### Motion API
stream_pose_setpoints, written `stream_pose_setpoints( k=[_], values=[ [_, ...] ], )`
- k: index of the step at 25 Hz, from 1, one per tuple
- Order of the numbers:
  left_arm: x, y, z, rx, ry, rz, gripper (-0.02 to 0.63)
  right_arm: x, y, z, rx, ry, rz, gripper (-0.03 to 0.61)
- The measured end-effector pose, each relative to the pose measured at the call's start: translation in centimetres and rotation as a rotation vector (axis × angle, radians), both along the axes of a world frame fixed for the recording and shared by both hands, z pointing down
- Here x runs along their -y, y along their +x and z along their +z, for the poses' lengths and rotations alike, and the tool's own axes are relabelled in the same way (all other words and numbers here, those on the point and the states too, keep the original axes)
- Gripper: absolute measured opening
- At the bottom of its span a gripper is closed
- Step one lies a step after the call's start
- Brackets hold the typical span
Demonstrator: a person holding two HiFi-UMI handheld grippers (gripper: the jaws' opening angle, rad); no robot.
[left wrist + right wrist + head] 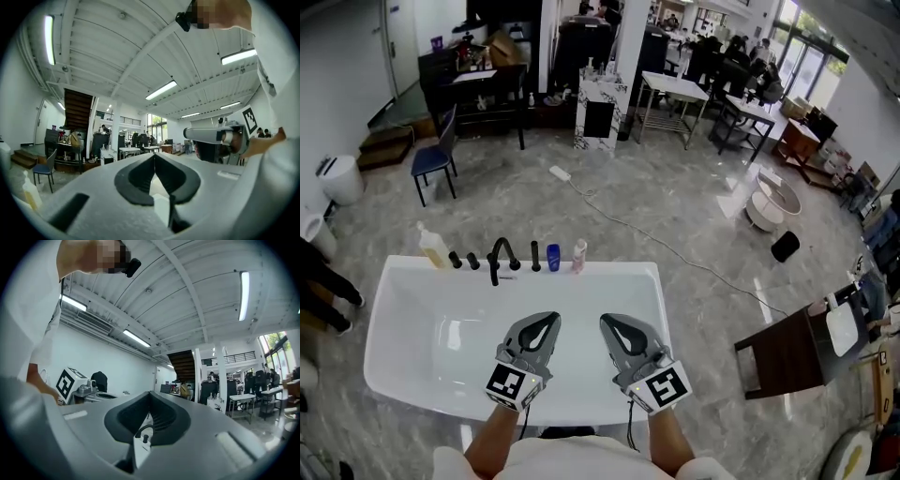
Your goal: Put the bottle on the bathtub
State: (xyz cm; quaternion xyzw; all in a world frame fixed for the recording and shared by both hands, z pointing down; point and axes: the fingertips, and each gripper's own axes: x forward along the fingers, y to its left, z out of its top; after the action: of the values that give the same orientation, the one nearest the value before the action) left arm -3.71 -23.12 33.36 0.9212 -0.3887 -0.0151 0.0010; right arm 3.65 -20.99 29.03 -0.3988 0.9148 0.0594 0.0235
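Note:
A white bathtub fills the lower middle of the head view. On its far rim stand a yellow bottle, a small blue bottle and a pink bottle, beside a black faucet and black knobs. The yellow bottle also shows low at the left of the left gripper view. My left gripper and right gripper hover side by side over the tub's near half. Both are shut and hold nothing. Each gripper view looks up at the ceiling, the left gripper and right gripper with jaws touching at the tips.
A blue chair and a dark desk stand beyond the tub at the left. A white cable runs across the marble floor. A brown stool stands at the right. Someone's legs are at the left edge.

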Motion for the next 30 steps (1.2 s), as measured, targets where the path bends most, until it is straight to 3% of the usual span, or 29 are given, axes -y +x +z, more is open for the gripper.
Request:
stream_pose_setpoints(
  k=[1,4,22,30],
  values=[
    [-0.3,-0.3,-0.5,-0.029,0.008,0.001,0.006,-0.3,-0.2,-0.4,0.013,0.006,-0.001,0.008],
    [-1.5,-0.6,-1.3,-0.062,0.018,0.019,0.005,-1.4,-1.1,-1.1,0.027,0.011,-0.014,0.008],
    [-5.3,1.0,-0.8,-0.009,-0.011,0.144,0.006,-4.1,-1.1,-0.4,0.109,-0.038,-0.030,0.008],
    [-5.5,0.8,-0.1,0.022,-0.027,0.120,0.006,-4.4,-1.4,-0.1,0.099,-0.042,-0.039,0.007]
  ],
)
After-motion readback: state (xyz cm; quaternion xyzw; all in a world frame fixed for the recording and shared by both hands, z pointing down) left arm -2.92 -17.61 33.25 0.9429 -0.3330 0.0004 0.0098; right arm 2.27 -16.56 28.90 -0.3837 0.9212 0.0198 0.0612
